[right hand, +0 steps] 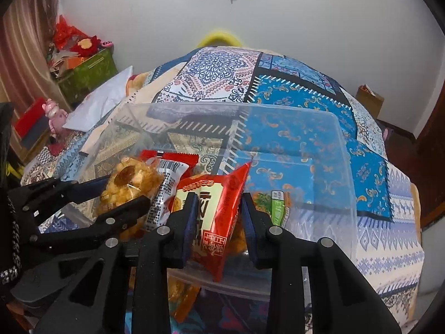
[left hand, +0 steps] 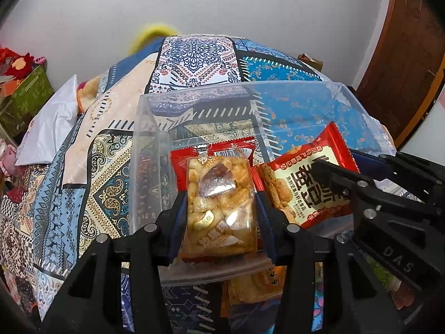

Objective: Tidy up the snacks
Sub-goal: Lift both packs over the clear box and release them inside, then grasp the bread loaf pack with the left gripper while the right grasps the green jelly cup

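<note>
on the left, the left gripper point(left hand: 221, 208) has its blue pads pressed on both sides of a clear-wrapped puffed rice snack point(left hand: 219, 203), holding it over the near-left part of the clear plastic bin point(left hand: 194, 91) that sits on the patterned bedspread point(left hand: 83, 144). behind that snack a red packet point(left hand: 214, 150) already lies in the bin, so at least one item looks to be stored.

moving right, the red bean snack packet point(right hand: 219, 217) hangs edge-on between the pads of the right gripper point(right hand: 218, 222), also over the bin beside the first snack. the left pad touches the packet, but a gap shows at the right pad, so the jaws seem to be standing slightly apart rather than squeezing; the fisheye angle makes it hard to be sure. beyond it, a green-labelled packet point(right hand: 275, 206) rests inside the bin against the near wall.

lower down, an orange packet point(right hand: 180, 300) lies on the bedspread just outside the bin's near rim.

judging from this, the task is partway: a couple of packets are in, two are at the point of being dropped, and at least the orange one is left. the right half of the bin is bare.
</note>
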`<state>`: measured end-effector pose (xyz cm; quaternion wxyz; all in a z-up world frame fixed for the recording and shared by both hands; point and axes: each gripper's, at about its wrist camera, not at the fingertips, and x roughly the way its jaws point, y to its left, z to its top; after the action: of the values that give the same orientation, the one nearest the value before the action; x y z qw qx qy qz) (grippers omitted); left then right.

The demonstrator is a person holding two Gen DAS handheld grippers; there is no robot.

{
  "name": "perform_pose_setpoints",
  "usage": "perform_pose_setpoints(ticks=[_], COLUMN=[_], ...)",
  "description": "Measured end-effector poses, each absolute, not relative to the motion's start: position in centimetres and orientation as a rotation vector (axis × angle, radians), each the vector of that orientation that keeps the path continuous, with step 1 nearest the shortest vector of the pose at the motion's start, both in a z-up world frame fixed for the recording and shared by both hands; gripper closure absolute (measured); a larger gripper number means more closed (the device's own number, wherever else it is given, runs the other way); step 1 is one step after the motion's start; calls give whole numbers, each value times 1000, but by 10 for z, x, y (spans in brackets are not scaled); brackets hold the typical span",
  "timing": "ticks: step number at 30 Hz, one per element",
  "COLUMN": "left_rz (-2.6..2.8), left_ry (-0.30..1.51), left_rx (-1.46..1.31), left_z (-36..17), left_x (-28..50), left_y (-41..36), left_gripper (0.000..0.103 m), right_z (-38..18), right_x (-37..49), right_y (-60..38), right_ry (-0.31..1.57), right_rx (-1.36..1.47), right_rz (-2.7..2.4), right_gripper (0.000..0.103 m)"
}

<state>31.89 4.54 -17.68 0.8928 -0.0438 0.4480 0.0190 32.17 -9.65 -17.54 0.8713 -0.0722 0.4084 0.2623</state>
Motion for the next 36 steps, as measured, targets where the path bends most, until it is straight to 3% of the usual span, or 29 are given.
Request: perform_pose_setpoints(ticks=[4, 7, 13, 24, 36], left_rz=[35, 29, 12, 10, -35], left_ry=[901, 865, 813, 851, 960], left_rx=[-74, -75, -106, -78, -100], left_z=[-162, -147, -116, -120, -161], left_x=[307, 294, 264, 204, 160], left_y=[46, 47, 52, 63, 44], left_gripper=[53, 44, 39, 37, 37], right_z=[-163, -149, -124, -111, -172], right_x=[316, 307, 283, 234, 209], right_y=[-105, -115, -134, -165, -193], right_ry=[833, 794, 736, 675, 821], right_rx=[-122, -111, -77, -115, -87], right_rz=[548, 537, 527, 493, 447], right_gripper=[52, 45, 32, 27, 26])
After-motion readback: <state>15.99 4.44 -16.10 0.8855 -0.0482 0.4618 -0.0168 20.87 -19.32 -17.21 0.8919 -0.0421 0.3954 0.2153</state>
